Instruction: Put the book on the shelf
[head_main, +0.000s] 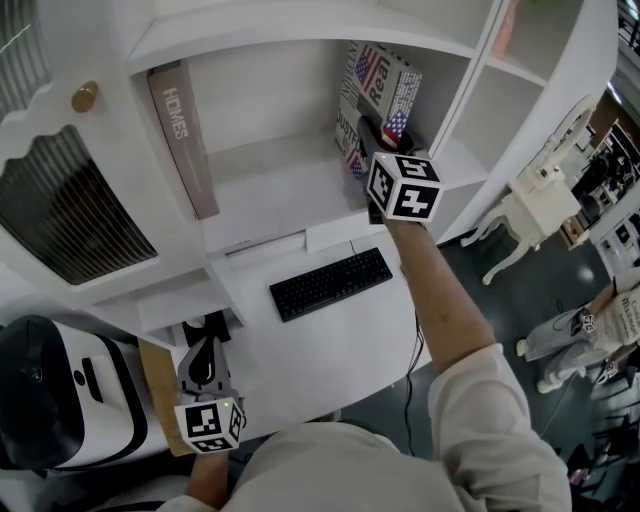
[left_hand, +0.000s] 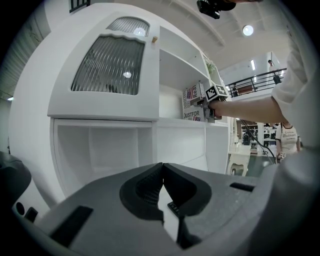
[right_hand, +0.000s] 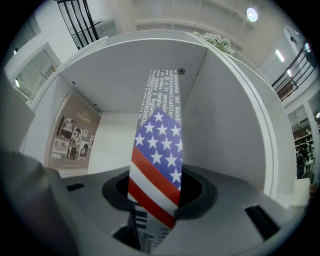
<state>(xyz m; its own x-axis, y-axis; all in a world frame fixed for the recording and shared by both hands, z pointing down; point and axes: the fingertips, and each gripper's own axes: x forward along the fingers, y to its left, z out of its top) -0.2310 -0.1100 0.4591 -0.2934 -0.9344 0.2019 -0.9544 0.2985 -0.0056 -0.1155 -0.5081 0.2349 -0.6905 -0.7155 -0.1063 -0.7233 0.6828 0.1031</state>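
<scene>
Now your right gripper (right_hand: 159, 192) has its fingers clamped on the book (right_hand: 160, 135) inside the shelf (right_hand: 220, 125); settle it, then release. Your left gripper (left_hand: 162, 187) sits closed, empty.

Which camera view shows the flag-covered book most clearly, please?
The head view: the flag-covered book shows its cover, standing in the shelf compartment, held by the right gripper. The right gripper view shows only its spine edge close up; the left gripper view shows it small and distant.
</scene>
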